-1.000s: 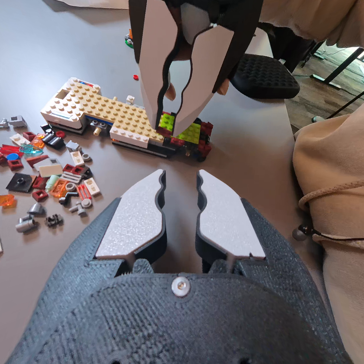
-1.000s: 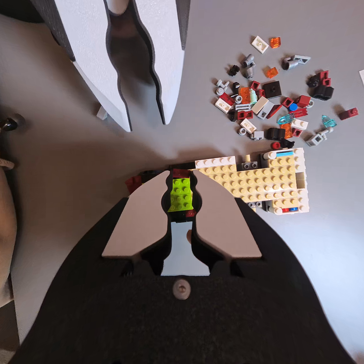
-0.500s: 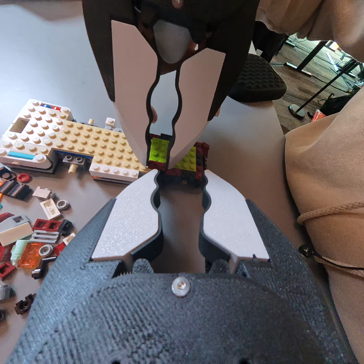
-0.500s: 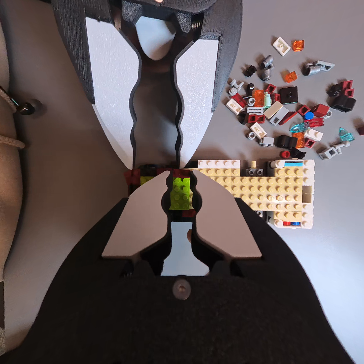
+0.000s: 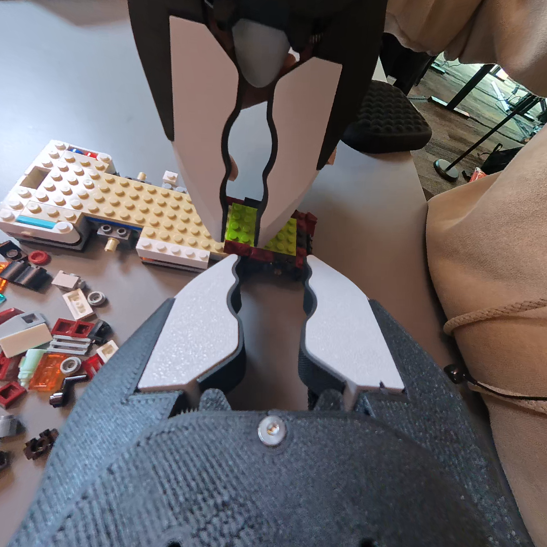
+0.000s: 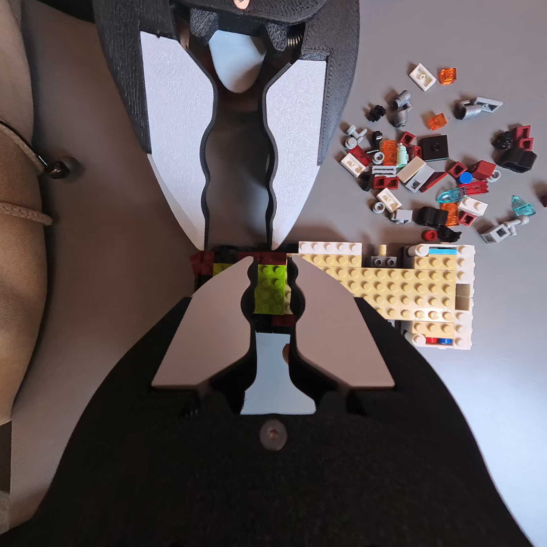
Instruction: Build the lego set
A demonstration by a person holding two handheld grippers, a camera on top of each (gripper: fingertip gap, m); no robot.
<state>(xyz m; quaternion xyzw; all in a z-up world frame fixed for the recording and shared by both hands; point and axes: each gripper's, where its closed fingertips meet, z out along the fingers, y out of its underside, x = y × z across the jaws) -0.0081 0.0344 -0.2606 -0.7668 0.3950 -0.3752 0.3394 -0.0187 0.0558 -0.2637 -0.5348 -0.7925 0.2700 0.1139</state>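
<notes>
- Right hand-held gripper (image 6: 271, 260): fingertips cover part of the lime-green plates (image 6: 270, 288); whether the pads press on them cannot be told.
- Left hand-held gripper (image 5: 271, 260): tips straddle the dark red and black brick block (image 5: 276, 260); contact unclear.
- Tan brick model (image 5: 112, 201): one end hidden behind the right hand-held gripper.
- Loose bricks (image 5: 35, 349): pile cut off by the left edge; the smallest pieces cannot be identified.
- Person's beige garment (image 5: 488, 266): cut off by the right edge.
- Black chair seat (image 5: 387, 118): partly hidden.
</notes>
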